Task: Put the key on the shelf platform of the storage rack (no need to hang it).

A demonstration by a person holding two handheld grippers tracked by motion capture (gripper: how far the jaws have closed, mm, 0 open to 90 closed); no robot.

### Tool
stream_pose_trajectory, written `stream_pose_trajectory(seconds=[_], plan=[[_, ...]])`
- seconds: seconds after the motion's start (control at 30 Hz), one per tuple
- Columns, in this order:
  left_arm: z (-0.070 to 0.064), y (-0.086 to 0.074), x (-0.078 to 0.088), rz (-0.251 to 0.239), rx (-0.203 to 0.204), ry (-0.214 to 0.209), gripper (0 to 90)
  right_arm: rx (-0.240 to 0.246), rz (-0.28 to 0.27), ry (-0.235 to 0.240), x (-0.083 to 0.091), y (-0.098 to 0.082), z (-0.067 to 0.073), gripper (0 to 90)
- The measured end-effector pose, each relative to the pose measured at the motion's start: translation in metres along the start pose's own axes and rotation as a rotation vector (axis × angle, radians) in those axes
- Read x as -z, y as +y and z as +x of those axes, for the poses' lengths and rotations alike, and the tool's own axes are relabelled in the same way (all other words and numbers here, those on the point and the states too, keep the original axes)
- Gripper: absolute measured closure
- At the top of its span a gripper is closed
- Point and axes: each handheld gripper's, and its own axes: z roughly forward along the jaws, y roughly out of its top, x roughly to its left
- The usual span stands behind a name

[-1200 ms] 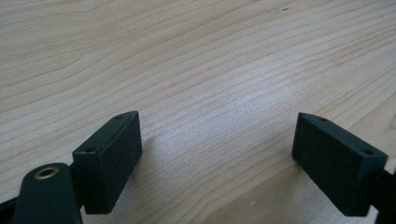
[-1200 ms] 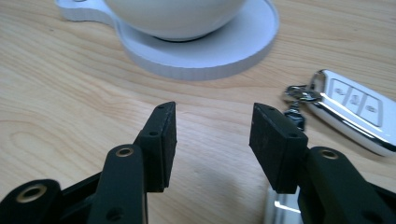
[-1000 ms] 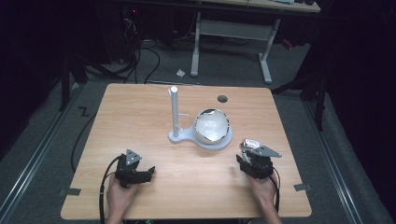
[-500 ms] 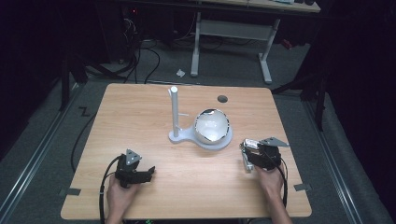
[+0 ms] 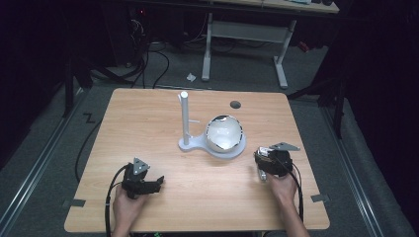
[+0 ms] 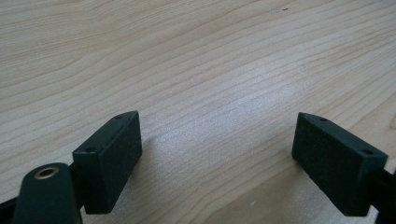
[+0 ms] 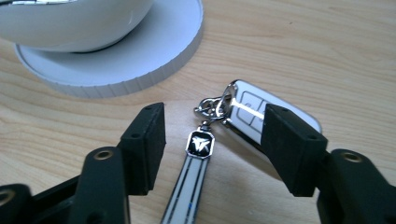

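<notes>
At the left of the high view, the left gripper (image 5: 157,181) rests low on the wooden worktop (image 5: 148,128) in the person's left hand, well apart from everything else. In the left gripper view its fingers (image 6: 109,156) stand spread wide with only bare wood grain between them.

Toward the middle stands a white stand (image 5: 210,144): a round base with an upright post (image 5: 184,116) and a shiny white bowl (image 5: 224,133) sitting on the base.

To the right, just beside the edge of that base, the right gripper (image 5: 261,165) hovers close over a car key fob (image 7: 261,112), which lies flat on the worktop. A metal ring (image 7: 211,107) joins the fob to a white strap (image 7: 191,179) with a small black badge. In the right gripper view the strap runs down between the fingers (image 7: 144,144), and the far finger partly covers the fob's body. The jaws have just been closing a little from their widest, yet they are still spread and neither pad presses on anything.

This looks like the approach before a pick-up, grasp not yet made. The next move likely calls for settling the fingers around the ring or fob, low to the wood, and closing squarely so the smooth casing does not slide out sideways.
</notes>
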Motion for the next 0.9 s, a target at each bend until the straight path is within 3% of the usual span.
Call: stream_pose_trajectory(seconds=[0.3,0.9], plan=[[0.0,0.0,0.0,0.0,0.0,0.0,16.3,-0.016,0.025,0.01,-0.007,-0.004,0.001,51.3],[0.0,0.0,0.0,0.0,0.0,0.0,16.3,-0.007,0.065,-0.046,-0.022,-0.005,0.004,62.7]])
